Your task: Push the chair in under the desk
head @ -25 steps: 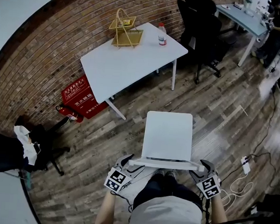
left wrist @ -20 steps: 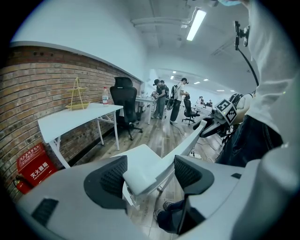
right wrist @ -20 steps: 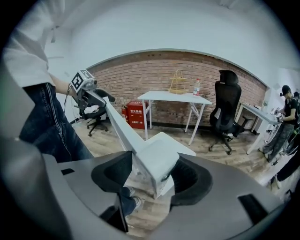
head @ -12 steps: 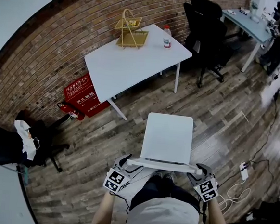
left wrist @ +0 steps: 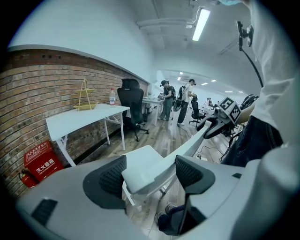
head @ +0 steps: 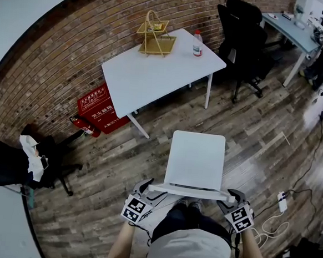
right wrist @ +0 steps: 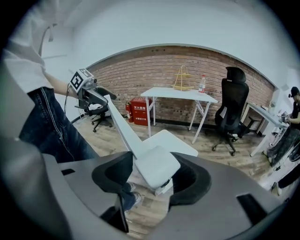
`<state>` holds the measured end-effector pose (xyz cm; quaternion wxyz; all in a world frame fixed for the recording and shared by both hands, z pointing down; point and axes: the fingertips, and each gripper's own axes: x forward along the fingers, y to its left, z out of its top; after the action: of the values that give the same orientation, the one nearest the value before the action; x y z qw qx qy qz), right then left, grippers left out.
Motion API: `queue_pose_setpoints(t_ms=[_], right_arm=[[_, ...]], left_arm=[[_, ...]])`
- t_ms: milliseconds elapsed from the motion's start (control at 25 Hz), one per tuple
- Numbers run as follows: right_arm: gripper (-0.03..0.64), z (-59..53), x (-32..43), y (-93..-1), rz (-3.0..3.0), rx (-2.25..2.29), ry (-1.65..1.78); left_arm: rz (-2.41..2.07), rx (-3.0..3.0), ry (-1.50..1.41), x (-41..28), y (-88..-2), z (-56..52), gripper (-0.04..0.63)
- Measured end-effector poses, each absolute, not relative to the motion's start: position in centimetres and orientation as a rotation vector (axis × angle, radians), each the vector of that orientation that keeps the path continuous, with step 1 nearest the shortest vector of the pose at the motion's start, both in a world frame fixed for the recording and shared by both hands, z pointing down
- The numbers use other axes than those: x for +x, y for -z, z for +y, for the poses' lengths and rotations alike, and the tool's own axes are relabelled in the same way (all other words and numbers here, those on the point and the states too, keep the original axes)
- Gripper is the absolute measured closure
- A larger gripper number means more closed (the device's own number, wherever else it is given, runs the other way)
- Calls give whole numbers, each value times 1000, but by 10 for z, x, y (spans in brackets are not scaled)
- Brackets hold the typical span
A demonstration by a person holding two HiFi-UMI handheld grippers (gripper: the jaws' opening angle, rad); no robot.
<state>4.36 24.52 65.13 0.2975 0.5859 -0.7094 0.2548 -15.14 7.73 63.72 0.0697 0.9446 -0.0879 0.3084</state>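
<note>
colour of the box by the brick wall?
The box is red with white lettering; best in the head view.

A red brick wall [head: 55,61] runs along a wood-plank floor [head: 261,133]. A black office chair [head: 244,35] stands by it, a red fire extinguisher box [head: 99,109] sits at its foot, and a ceiling strip light [left wrist: 201,23] glows overhead.

Low in the frame, both forearms [head: 120,244] angle forward and down. The left gripper [head: 152,185] clamps one end of the chair back [head: 193,187]. The right gripper [head: 229,195], its jaws just closed further, grips the other.
</note>
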Motion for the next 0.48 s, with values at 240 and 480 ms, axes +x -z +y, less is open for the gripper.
queue_pose_setpoints(t_ms=[240, 480], right_arm=[[365, 238, 65, -653, -1901, 1510, -653], [365, 218, 89, -653, -1923, 1451, -638]], left_arm=[[-328, 2836, -907, -137, -638, 80, 264], [-394, 2828, -882, -120, -635, 70, 264]])
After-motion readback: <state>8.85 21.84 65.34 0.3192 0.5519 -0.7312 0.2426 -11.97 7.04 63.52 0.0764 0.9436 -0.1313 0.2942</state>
